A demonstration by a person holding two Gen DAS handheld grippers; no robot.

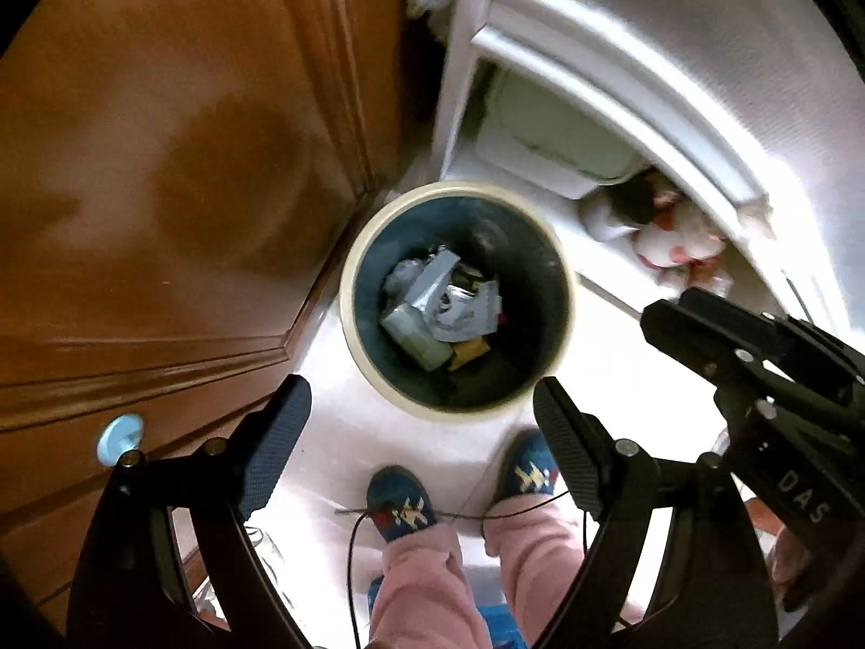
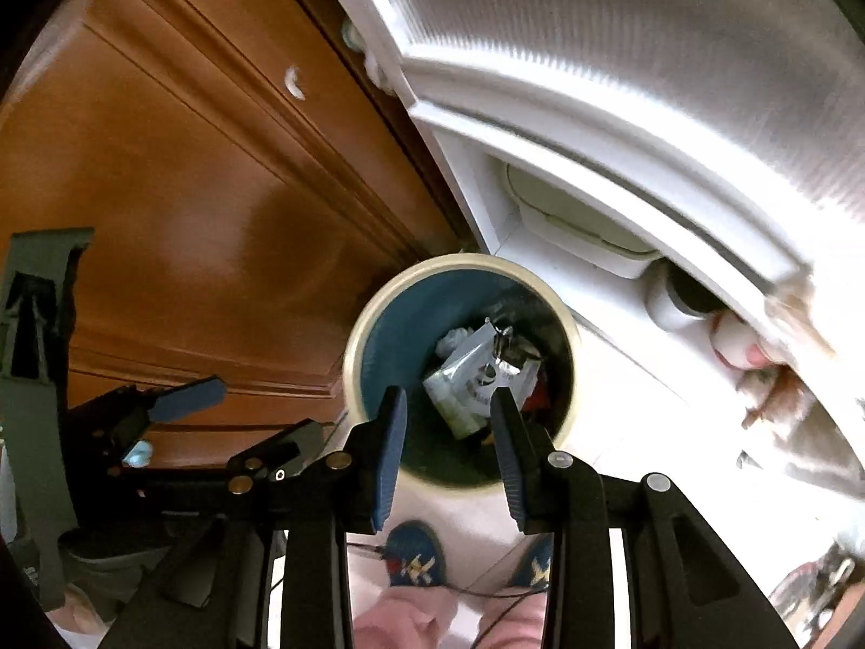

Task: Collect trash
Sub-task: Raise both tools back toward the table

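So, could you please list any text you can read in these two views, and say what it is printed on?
"DAS": white letters on the black body of the right gripper, seen from the left wrist; it may be cut off.
Printing on the wrappers in the trash bin: too blurred to read.

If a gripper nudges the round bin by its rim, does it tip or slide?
The bin looks tall for its width, so a rim push probably tips it rather than slides it. Only loose wrappers lie at the bottom, so it's likely light. The pale floor looks glossy, so a low push should slide it.
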